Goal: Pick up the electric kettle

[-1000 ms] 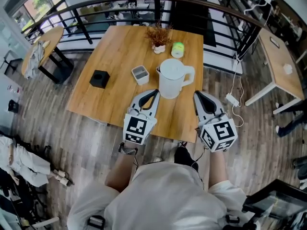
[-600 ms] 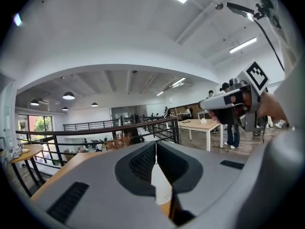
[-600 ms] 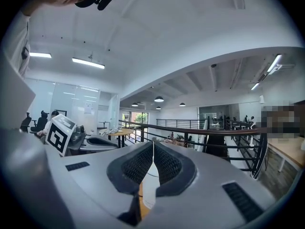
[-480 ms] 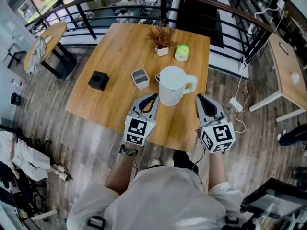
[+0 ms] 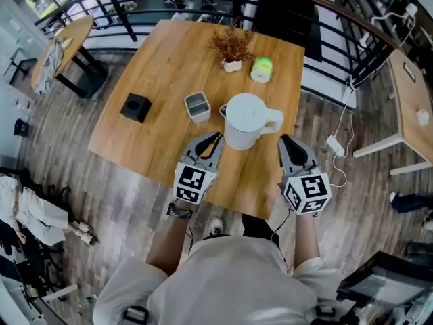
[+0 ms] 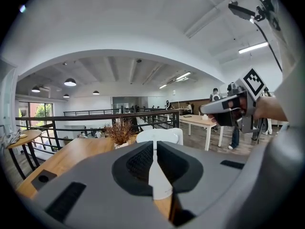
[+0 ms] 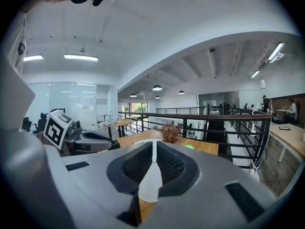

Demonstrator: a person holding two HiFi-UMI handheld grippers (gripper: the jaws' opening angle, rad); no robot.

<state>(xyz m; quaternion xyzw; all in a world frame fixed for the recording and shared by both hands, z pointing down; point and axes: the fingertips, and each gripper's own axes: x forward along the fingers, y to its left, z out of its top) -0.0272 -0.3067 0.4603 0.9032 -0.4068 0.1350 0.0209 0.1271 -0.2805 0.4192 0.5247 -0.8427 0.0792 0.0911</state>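
Observation:
A white electric kettle (image 5: 245, 120) with a lid and a handle on its right stands on the wooden table (image 5: 162, 66), near the front edge. My left gripper (image 5: 217, 137) is shut and empty, its tips just left of the kettle's base. My right gripper (image 5: 284, 141) is shut and empty too, a little right of the kettle under its handle. In the left gripper view the kettle (image 6: 159, 140) shows straight ahead past the closed jaws, and the right gripper (image 6: 228, 109) at the right. The right gripper view shows the kettle (image 7: 147, 180) through the jaw slit.
On the table stand a small grey-white box (image 5: 197, 105), a black cube (image 5: 135, 107), a dried plant in a white pot (image 5: 232, 49) and a green object (image 5: 262, 68). A black railing (image 5: 325, 5) runs behind. Other tables stand left and right; a cable and plug lie on the floor (image 5: 334, 143).
Both grippers have moved a little forward and lower toward the table edge beside the kettle. The head view has shifted, so the table sits slightly further right. Both stay shut.

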